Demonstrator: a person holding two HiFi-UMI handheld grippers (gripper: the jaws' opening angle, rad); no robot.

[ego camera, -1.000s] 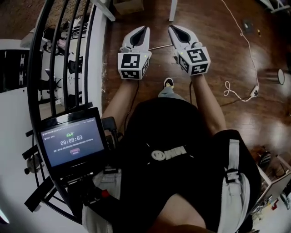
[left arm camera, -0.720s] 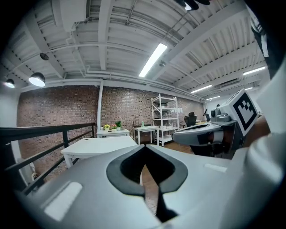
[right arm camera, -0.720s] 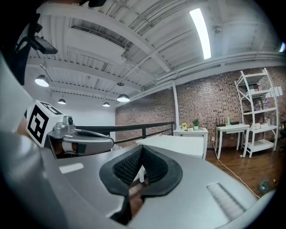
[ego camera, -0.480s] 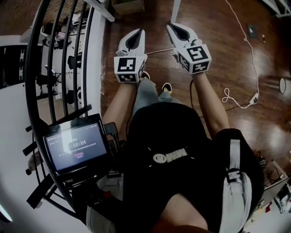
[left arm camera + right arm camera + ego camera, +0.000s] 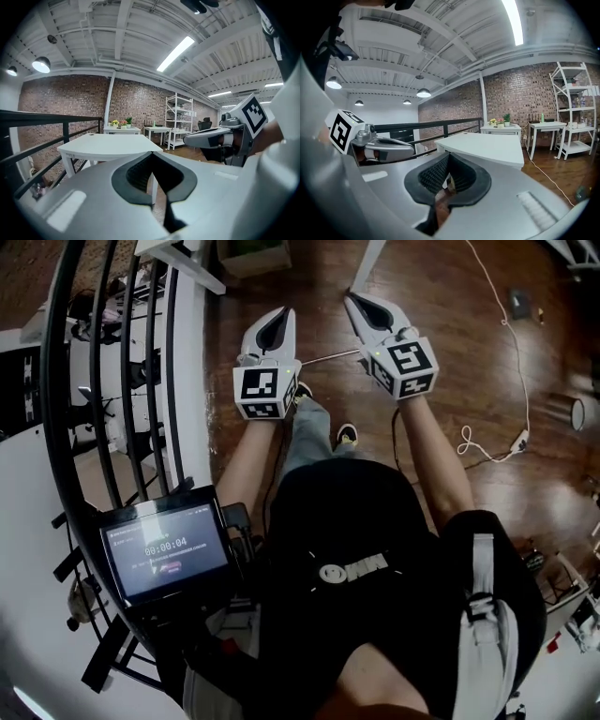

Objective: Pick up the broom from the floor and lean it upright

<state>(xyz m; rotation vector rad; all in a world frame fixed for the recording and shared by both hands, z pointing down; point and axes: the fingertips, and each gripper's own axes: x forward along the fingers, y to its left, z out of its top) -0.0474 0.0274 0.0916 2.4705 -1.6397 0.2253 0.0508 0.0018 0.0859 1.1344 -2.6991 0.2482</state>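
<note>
In the head view my two grippers are held side by side over the dark wood floor, pointing away from me. The left gripper (image 5: 279,313) is shut and holds nothing, and the right gripper (image 5: 354,298) is shut and empty too. A thin pale rod (image 5: 328,357), possibly the broom's handle, lies on the floor between them; no broom head shows. The left gripper view has my left gripper (image 5: 151,153) with its jaws together, and the right gripper (image 5: 190,139) at its side. In the right gripper view my right gripper (image 5: 449,155) is likewise shut, with the left gripper (image 5: 411,150) beside it.
A black railing (image 5: 122,381) runs along the left. A white table (image 5: 105,145) stands ahead, its leg (image 5: 367,263) near the right gripper. A cardboard box (image 5: 253,254) sits at the top. A white cable (image 5: 511,343) trails across the floor on the right. White shelving (image 5: 179,119) stands by the brick wall.
The person has stepped forward, one leg swinging ahead. Floor, railing and table leg have slid towards me. Both grippers stay shut, side by side in front.
</note>
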